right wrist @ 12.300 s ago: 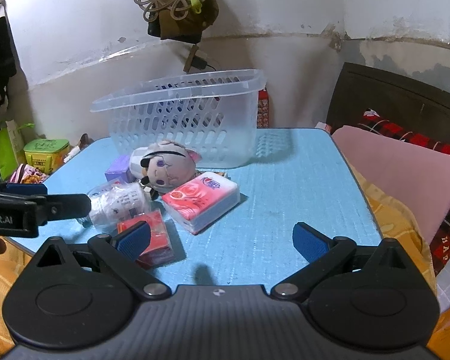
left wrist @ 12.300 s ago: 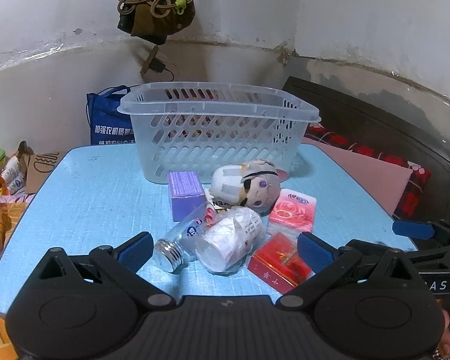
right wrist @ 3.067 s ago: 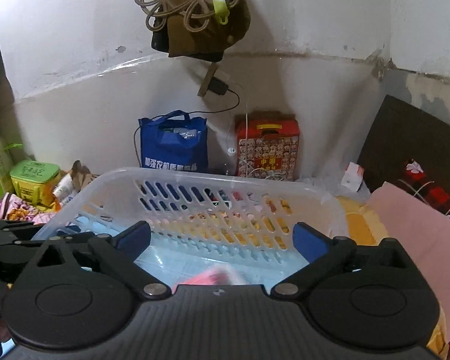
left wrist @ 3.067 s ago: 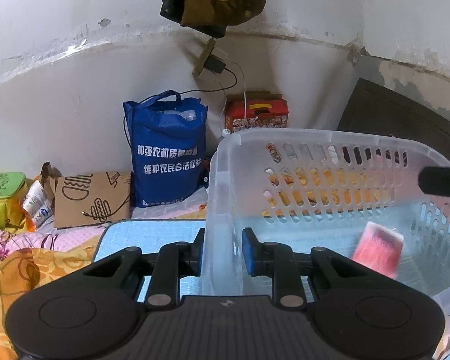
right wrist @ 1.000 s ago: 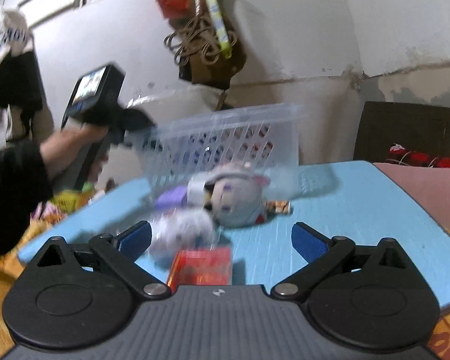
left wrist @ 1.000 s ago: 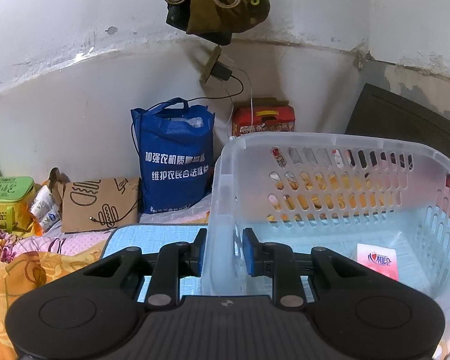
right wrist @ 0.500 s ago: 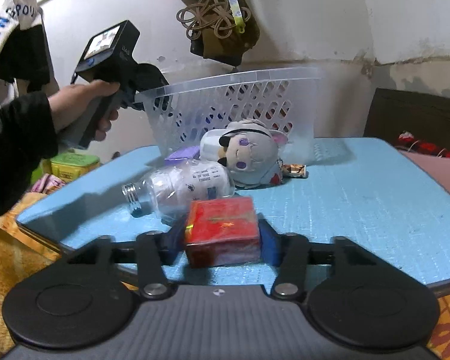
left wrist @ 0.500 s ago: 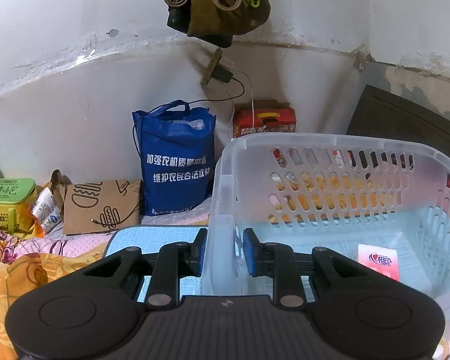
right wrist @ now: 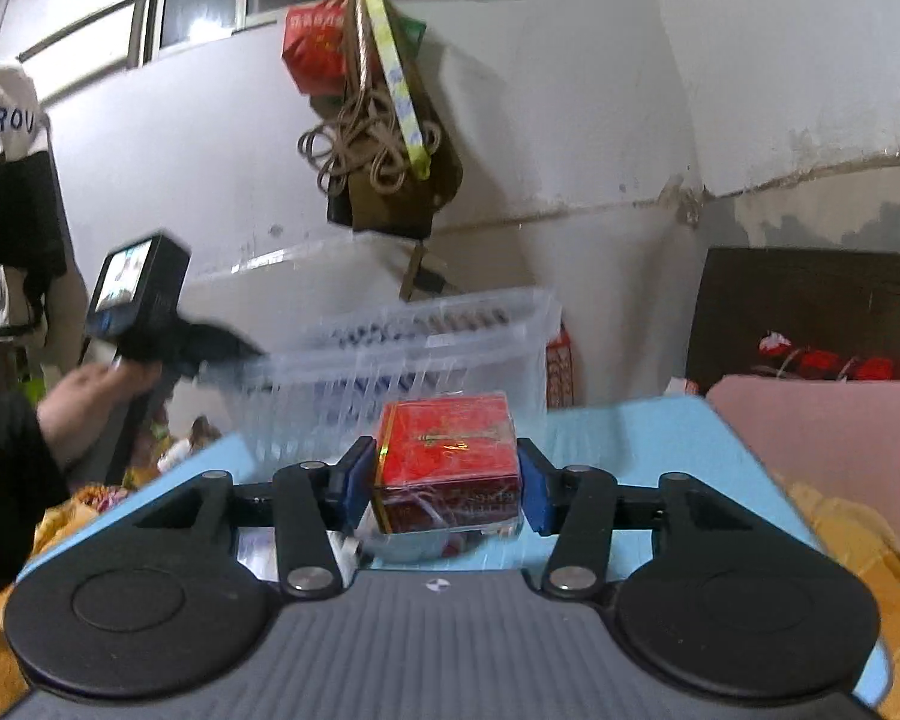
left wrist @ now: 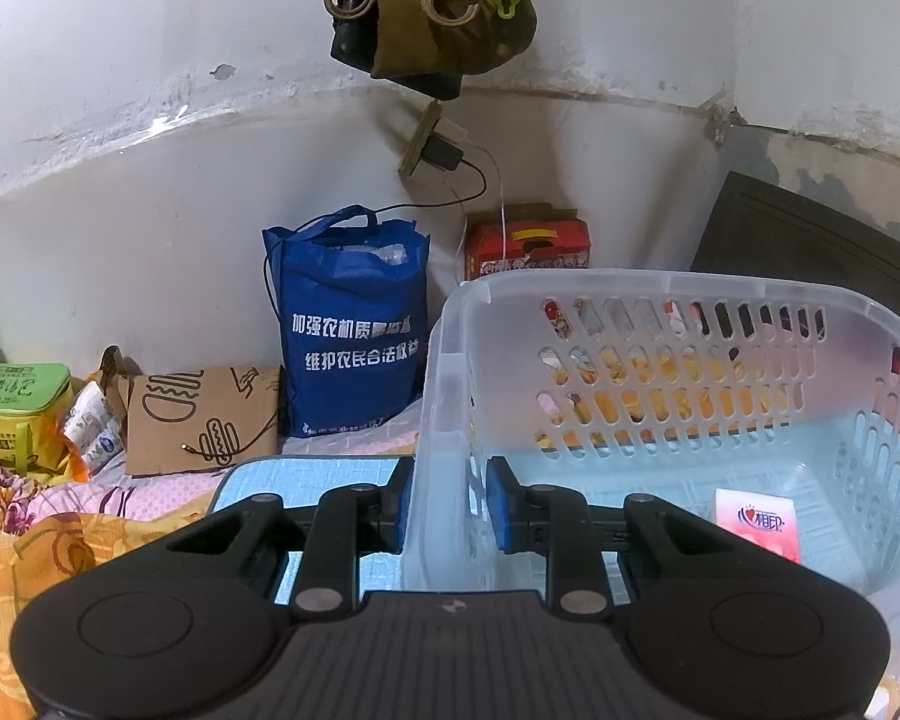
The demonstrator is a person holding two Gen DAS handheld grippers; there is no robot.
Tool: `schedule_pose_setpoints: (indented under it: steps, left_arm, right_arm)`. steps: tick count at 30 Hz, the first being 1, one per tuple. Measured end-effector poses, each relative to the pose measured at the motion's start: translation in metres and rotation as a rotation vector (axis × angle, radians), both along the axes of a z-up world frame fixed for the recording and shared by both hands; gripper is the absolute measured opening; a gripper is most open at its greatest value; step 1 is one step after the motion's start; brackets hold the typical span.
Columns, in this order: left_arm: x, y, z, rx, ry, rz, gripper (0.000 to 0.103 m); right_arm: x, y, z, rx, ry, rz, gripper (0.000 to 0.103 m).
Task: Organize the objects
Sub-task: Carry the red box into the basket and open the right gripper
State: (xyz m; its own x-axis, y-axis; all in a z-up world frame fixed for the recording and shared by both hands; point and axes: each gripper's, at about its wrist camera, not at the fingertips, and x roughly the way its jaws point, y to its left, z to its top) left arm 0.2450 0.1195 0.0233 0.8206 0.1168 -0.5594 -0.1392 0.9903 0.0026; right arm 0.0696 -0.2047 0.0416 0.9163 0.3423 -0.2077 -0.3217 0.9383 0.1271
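Note:
My left gripper (left wrist: 447, 507) is shut on the near left rim of the clear plastic basket (left wrist: 660, 300), which stands on the blue table (left wrist: 306, 471). A pink tissue pack (left wrist: 757, 523) lies on the basket floor. My right gripper (right wrist: 444, 483) is shut on a red box (right wrist: 447, 456) and holds it lifted above the blue table (right wrist: 642, 438), in front of the basket (right wrist: 426, 348). In the right wrist view the left gripper (right wrist: 222, 351) shows on the basket's left rim.
A blue tote bag (left wrist: 351, 324), a red carton (left wrist: 528, 246) and a brown paper bag (left wrist: 201, 417) stand behind the table by the wall. A green box (left wrist: 15, 405) sits far left. A pink cushion (right wrist: 828, 450) lies right of the table.
My right gripper closed on the red box and lifted it off the table toward the basket. The left gripper kept its hold on the basket rim.

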Motion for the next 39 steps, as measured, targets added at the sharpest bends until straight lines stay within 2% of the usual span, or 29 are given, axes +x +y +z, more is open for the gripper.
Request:
schedule_pose_setpoints:
  steps: [6, 12, 17, 25, 39]
  left_arm:
    - [0.001, -0.001, 0.0, -0.002, -0.003, 0.002, 0.029]
    - [0.001, -0.001, 0.0, -0.006, -0.003, 0.005, 0.029]
    - [0.0, 0.0, 0.0, -0.004, 0.0, 0.004, 0.029]
    - [0.001, 0.0, 0.0, -0.002, 0.008, 0.006, 0.029]
    - [0.0, -0.001, 0.0, -0.006, 0.009, 0.008, 0.029]
  right_arm:
    - [0.034, 0.001, 0.042, -0.002, -0.042, 0.053, 0.052]
    - [0.099, 0.027, 0.07, -0.075, 0.013, 0.127, 0.052]
    - [0.138, 0.042, 0.072, -0.109, 0.054, 0.16, 0.052]
    - [0.185, 0.054, 0.069, -0.155, 0.176, 0.162, 0.053]
    - [0.197, 0.055, 0.065, -0.174, 0.23, 0.161, 0.054]
